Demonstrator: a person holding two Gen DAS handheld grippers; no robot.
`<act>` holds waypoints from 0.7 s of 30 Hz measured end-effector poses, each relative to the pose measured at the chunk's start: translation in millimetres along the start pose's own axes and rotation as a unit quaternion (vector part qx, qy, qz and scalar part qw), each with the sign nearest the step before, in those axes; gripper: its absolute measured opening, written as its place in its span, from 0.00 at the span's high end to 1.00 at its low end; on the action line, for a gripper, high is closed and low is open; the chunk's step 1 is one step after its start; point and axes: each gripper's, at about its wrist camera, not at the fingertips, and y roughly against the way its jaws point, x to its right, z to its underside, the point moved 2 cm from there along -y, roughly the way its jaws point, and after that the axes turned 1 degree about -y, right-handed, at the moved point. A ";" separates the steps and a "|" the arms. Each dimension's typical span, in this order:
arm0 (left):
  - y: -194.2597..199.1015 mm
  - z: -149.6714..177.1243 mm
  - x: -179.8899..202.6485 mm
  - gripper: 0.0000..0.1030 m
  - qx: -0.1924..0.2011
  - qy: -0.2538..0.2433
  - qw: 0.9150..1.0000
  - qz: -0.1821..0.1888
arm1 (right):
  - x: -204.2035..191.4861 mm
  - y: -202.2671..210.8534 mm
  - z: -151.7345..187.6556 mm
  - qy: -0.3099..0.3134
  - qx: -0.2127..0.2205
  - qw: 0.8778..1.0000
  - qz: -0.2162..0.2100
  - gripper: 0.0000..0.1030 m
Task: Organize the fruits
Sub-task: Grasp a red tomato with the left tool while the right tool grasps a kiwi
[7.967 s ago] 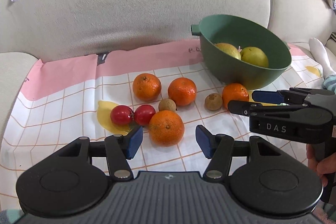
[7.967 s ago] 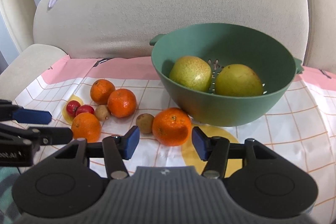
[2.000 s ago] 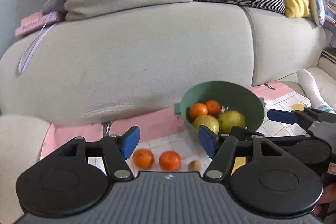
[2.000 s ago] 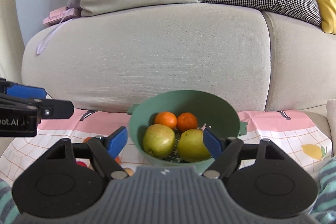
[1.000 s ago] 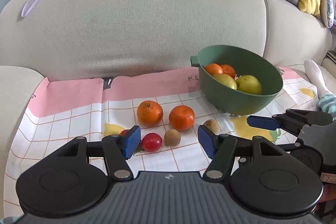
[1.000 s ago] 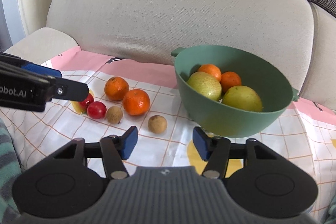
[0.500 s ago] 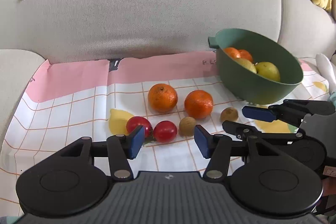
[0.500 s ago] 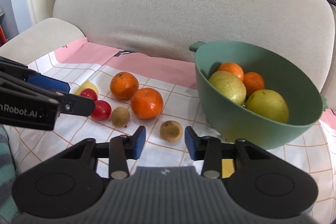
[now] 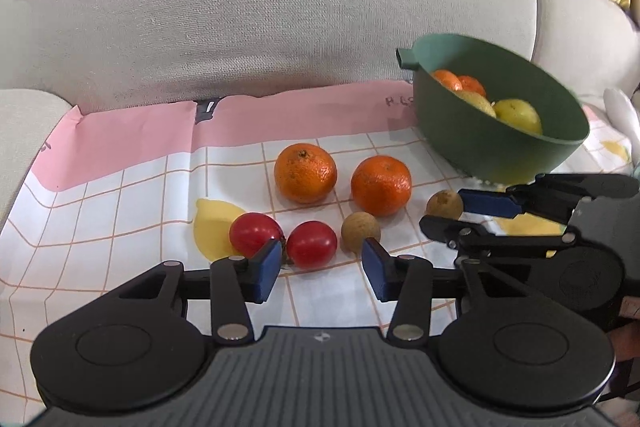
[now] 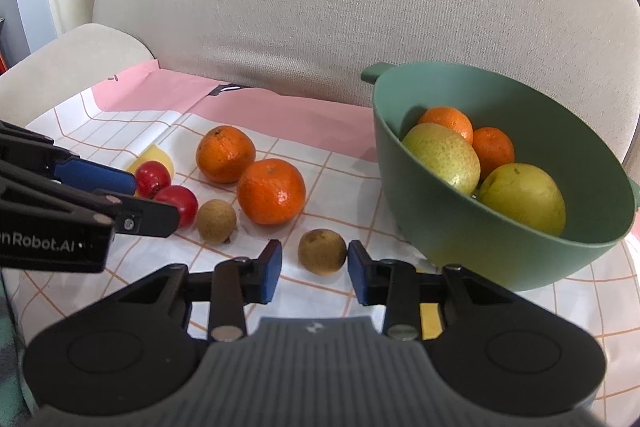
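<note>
Below, the right gripper (image 10: 314,269), jaws just closing but not yet touching, brackets a brown longan (image 10: 322,251) on the checked cloth (image 10: 340,167) just left of the green colander (image 10: 496,259). Likewise narrowing and empty, the left gripper (image 9: 319,267) frames a red cherry tomato (image 9: 311,244).

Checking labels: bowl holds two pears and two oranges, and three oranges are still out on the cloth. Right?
Not quite. The green bowl does hold two pears and two oranges, but only two oranges remain on the cloth, not three. The right wrist view shows it.
</note>
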 end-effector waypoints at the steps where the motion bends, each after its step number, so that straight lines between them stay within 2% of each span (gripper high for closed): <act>1: -2.2 0.8 0.1 0.48 -0.002 -0.003 1.000 -0.002 | 0.4 -1.2 -0.1 -0.002 -0.001 1.000 -0.001 0.70; 15: -20.2 -0.7 13.4 0.55 -0.006 -0.072 0.997 -0.029 | 2.4 -6.6 0.0 -0.009 -0.003 1.000 -0.007 0.70; 21: -25.1 -0.4 11.2 0.62 -0.013 -0.072 0.997 -0.028 | 2.5 -7.8 -0.2 -0.010 -0.002 1.000 -0.008 0.70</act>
